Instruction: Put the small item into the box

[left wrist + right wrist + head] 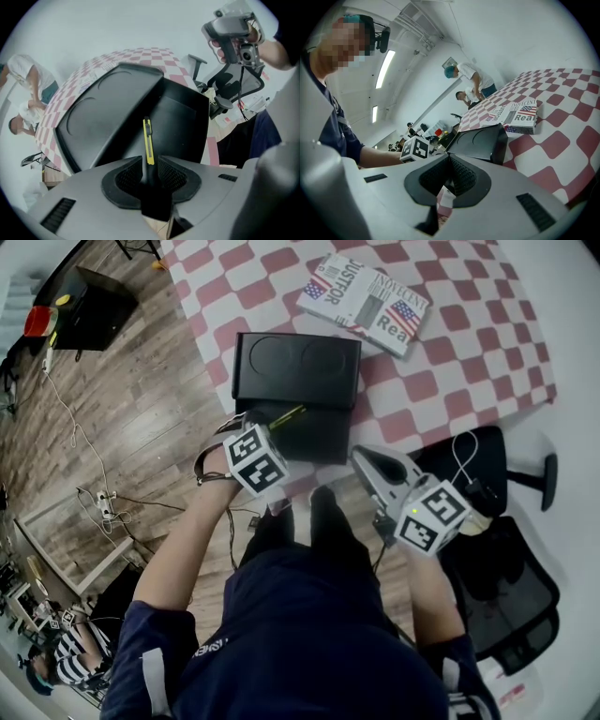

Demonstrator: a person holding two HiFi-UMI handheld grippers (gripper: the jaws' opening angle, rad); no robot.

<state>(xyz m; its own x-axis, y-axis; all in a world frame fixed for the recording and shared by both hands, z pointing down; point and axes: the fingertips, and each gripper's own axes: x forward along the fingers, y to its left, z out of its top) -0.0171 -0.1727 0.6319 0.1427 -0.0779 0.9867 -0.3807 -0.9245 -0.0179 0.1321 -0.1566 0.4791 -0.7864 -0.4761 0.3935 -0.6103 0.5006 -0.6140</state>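
Left tool (pixel 150 163) pinches a slim yellow cutter (pixel 148 143), seemingly plastic.

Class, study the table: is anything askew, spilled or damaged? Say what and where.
Nothing stands out. The black box sits open near the edge of the table, nothing spilled; the left tongs grip a yellow utility knife above it.

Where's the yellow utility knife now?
The yellow utility knife is clamped between the jaws of the left gripper, sticking out over the open black box at the near edge of the checkered table, left of centre in the head view.
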